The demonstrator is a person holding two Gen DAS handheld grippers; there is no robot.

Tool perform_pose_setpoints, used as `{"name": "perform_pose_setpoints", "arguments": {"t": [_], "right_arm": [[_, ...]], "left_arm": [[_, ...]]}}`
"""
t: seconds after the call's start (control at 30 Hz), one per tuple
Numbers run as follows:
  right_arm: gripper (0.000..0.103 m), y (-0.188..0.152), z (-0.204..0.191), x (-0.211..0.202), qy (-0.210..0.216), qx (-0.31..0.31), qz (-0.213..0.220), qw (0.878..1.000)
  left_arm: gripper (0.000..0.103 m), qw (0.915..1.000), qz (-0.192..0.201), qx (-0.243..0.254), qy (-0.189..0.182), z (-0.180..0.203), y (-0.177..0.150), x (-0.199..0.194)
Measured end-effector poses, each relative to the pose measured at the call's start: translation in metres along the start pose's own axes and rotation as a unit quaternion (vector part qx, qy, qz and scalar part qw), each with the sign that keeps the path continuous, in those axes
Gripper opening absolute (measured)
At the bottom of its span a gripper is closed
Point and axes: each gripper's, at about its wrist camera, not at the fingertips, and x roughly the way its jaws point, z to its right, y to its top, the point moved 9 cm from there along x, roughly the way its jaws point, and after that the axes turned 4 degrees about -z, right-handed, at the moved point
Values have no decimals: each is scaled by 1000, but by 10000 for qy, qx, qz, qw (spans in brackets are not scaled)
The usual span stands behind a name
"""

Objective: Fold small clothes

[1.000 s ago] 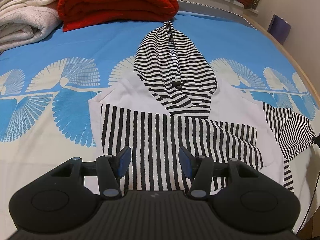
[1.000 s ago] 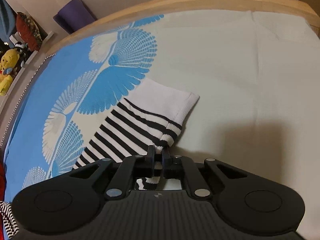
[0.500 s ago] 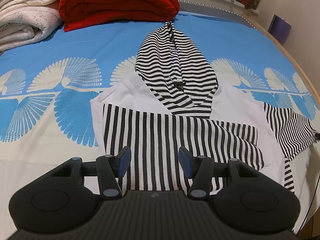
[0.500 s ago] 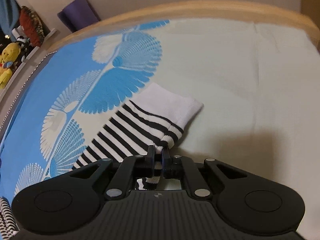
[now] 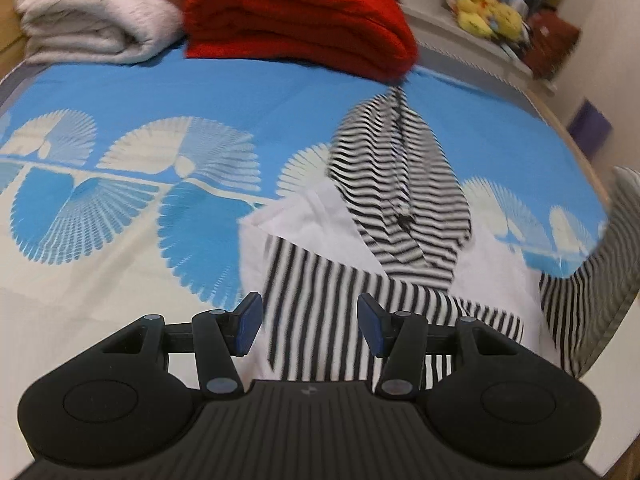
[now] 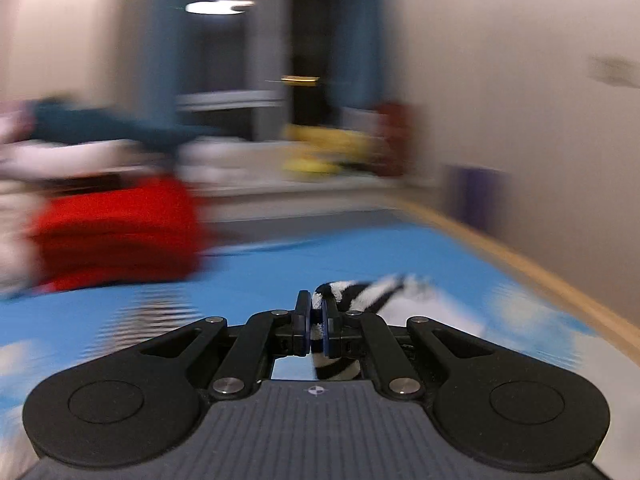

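Observation:
A small black-and-white striped hooded top (image 5: 360, 264) lies on the blue and cream bedspread (image 5: 120, 208), hood (image 5: 396, 184) pointing away. One sleeve lies folded across its body. My left gripper (image 5: 310, 322) is open and empty, just above the top's near striped part. My right gripper (image 6: 316, 320) is shut on the other striped sleeve (image 6: 360, 292) and holds it lifted off the bed; the raised sleeve shows at the right edge of the left wrist view (image 5: 600, 280). The right wrist view is heavily blurred.
A folded red blanket (image 5: 300, 24) and cream blankets (image 5: 92, 12) lie at the head of the bed. Yellow soft toys (image 5: 484, 12) sit on a shelf behind. The wooden bed edge (image 6: 540, 276) runs along the right, near the wall.
My right gripper has lifted the sleeve off the bed and swung up towards the top's body. My left gripper has shifted left, still open.

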Motion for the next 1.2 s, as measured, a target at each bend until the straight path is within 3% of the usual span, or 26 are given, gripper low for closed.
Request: {"name": "perform_pose_setpoints", "arguments": {"t": [0.03,0.1,0.17,0.2,0.27,0.37,0.47,0.53,0.63,0.73,0.77,0.83,0.97,1.07,1.17,1.2], "right_arm": [[10,-12,-36,-2,608,-38,-347,9975],[18,-50,-92,-6,1628,81,-1374,9770],[19,-87,-118,-9,2002,298,-2233,9535],[20,-100,-122,-8,1968,356,-2543,9462],[26,-113,-111,0,1483,546,-2876,9446],[36,-115,-78,19,958,1171,-2898,9450],[38,-129,-47,33,628,1578,-2884,9423],[38,-148,-29,47,196,1676,-3160,9336],[38,-171,11,58,-141,2704,-3234,9067],[36,-213,62,59,-951,3506,-3584,8600],[31,-223,74,56,-1068,3721,-3645,8469],[30,-230,84,53,-846,4150,-3603,8311],[37,-216,85,43,-876,3857,-3522,8482],[37,-213,84,42,-764,4037,-3456,8437],[37,-211,82,39,-725,3978,-3432,8478],[37,-210,80,41,-704,3968,-3444,8479]], "left_arm": [[58,9999,3,-120,-5,-7,2,-1],[58,9995,1,-320,3,-19,5,-2],[58,9988,-10,-482,10,-31,7,-3],[58,9985,-16,-542,10,-34,8,-3],[58,9981,-39,-615,1,-40,7,-3],[58,9977,-151,-661,-66,-41,2,3],[58,9962,-371,-770,-157,-40,-6,16],[57,9944,-530,-879,-236,-39,-12,27],[57,9920,-748,-957,-350,-35,-22,44],[57,9891,-991,-1013,-396,-33,-35,61],[57,9880,-1089,-1026,-388,-34,-41,67],[55,9852,-1287,-1072,-362,-37,-51,79],[52,9826,-1556,-977,-289,-35,-69,97],[43,9812,-1681,-891,-309,-29,-80,105],[27,9824,-1713,-714,-196,-26,-86,111],[15,9836,-1697,-606,-118,-26,-87,111]]}}
